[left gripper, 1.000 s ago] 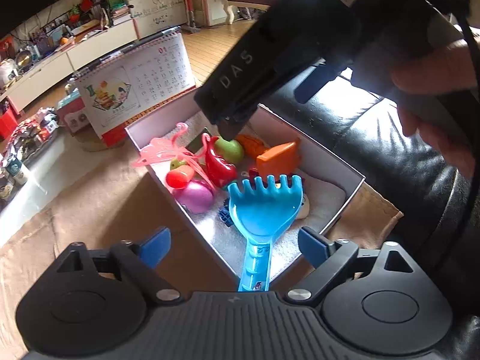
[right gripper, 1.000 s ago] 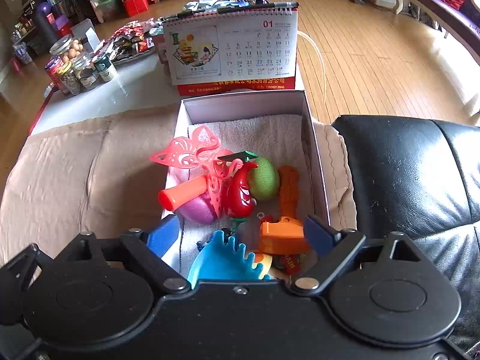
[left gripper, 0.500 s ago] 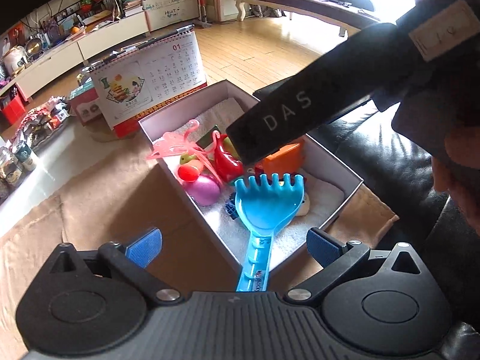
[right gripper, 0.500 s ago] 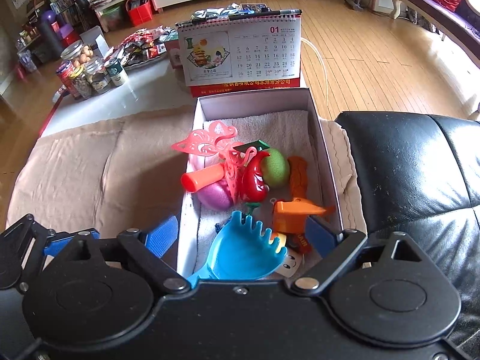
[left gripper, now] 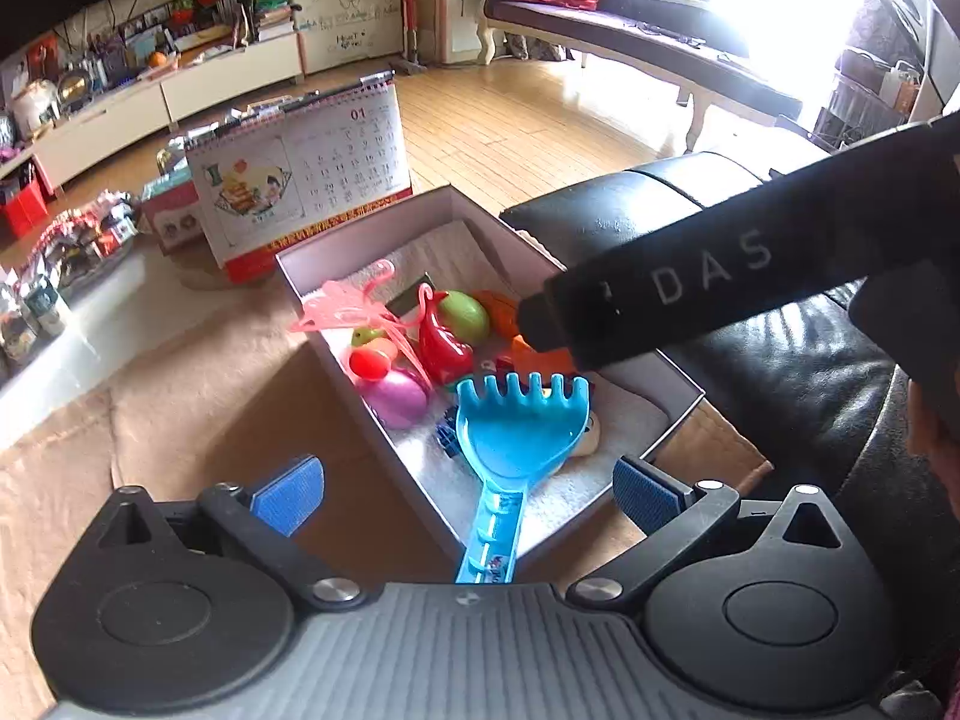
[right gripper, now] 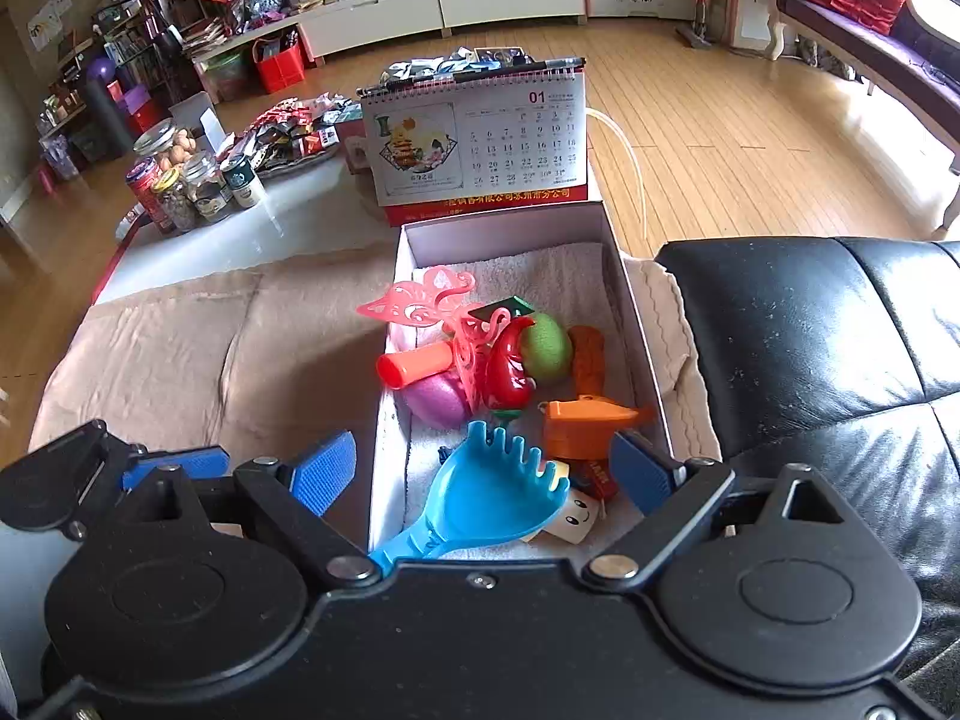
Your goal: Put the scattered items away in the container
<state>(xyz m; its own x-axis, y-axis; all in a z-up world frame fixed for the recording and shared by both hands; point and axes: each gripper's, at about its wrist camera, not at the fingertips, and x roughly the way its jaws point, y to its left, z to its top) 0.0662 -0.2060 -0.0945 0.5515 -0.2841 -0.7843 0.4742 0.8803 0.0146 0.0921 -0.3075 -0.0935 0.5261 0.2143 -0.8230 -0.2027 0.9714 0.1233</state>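
Pulled back and lifted away from the box since a second ago: right tongs [right gripper: 483,471], now well clear of the toys, more of the tan cloth [right gripper: 180,360] showing. Both jaws spread wide, nothing between them. Left tongs [left gripper: 465,489] likewise wide open and empty, hovering near the box's close corner. Just beyond, blue rake [left gripper: 510,438] lying in the white box [left gripper: 354,243], handle poking over the near rim. Packed around it: orange whistle [right gripper: 579,423], red pepper [right gripper: 507,369], green fruit [right gripper: 546,345], purple egg [right gripper: 435,399], pink butterfly [right gripper: 417,303]. Further out, desk calendar [right gripper: 480,147] and black sofa [right gripper: 810,348]. No stray items visible on the cloth. Judged as the closing step, collection apparently finished; next, probably just nudging the rake handle fully inside, or withdrawing.
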